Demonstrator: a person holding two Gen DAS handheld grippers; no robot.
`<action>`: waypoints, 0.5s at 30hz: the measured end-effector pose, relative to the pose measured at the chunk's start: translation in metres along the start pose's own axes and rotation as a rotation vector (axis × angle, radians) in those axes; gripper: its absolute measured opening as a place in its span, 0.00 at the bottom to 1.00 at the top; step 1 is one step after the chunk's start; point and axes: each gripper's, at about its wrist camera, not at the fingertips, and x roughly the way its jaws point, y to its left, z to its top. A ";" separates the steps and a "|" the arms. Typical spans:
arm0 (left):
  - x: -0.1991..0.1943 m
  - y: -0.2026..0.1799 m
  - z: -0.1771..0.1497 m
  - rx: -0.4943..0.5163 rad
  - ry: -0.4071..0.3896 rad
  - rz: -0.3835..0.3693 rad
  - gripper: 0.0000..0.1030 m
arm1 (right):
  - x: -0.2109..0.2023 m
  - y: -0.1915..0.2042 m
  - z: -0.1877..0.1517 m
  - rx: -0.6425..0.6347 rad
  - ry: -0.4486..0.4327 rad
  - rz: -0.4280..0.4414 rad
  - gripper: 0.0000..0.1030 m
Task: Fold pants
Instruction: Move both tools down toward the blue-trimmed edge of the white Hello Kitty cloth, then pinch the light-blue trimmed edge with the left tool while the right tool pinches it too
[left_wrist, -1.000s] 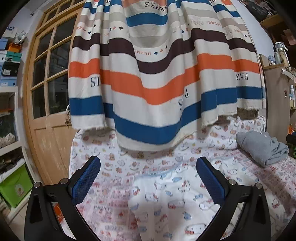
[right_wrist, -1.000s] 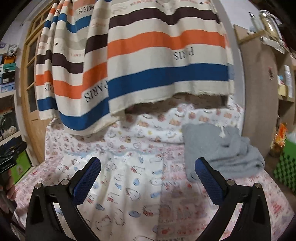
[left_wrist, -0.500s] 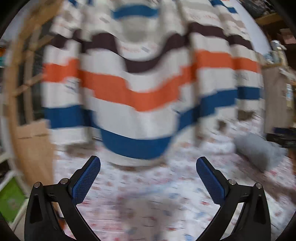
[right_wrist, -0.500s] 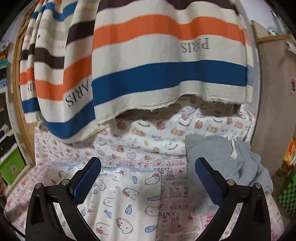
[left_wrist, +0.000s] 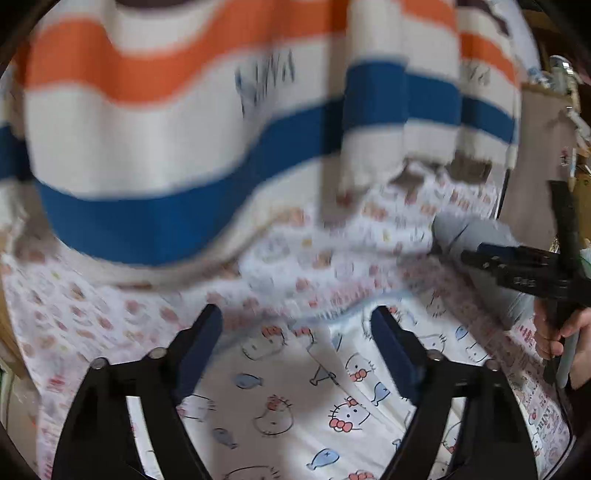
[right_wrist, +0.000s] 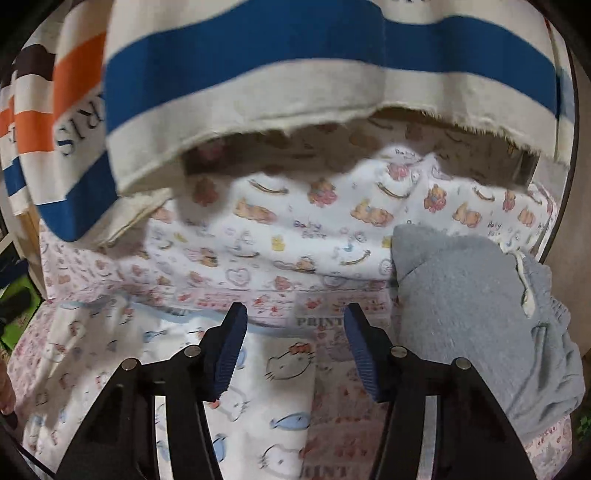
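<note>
Crumpled grey drawstring pants (right_wrist: 472, 314) lie at the right of the bed and show far right in the left wrist view (left_wrist: 461, 229). A white cat-and-fish print cloth (left_wrist: 295, 398) with a pale blue edge lies flat on the bed. My left gripper (left_wrist: 295, 317) hangs over that cloth near its blue edge, jaws closing with nothing pressed between the pads. My right gripper (right_wrist: 295, 314) hovers over the cloth's right edge (right_wrist: 280, 369), left of the grey pants, also closing on nothing.
A striped orange, blue and cream cloth (right_wrist: 295, 55) hangs low over the back of the bed (left_wrist: 147, 147). The pink-printed bed sheet (right_wrist: 351, 424) covers the mattress. A hand (left_wrist: 565, 332) holds the other gripper at the right. A bear-print pillow (right_wrist: 314, 221) lies behind.
Both grippers have moved forward and down toward the bed, so the hanging cloth looms larger. Both pairs of jaws stand narrower than before.
</note>
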 end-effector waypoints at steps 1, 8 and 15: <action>0.011 0.003 0.000 -0.018 0.035 -0.010 0.71 | 0.002 -0.002 -0.002 0.005 -0.004 0.009 0.55; 0.070 0.028 0.005 -0.265 0.222 -0.146 0.42 | 0.008 0.000 -0.018 -0.058 -0.005 0.067 0.55; 0.088 0.005 0.010 -0.230 0.292 -0.210 0.34 | 0.015 -0.010 -0.020 -0.021 0.033 0.068 0.55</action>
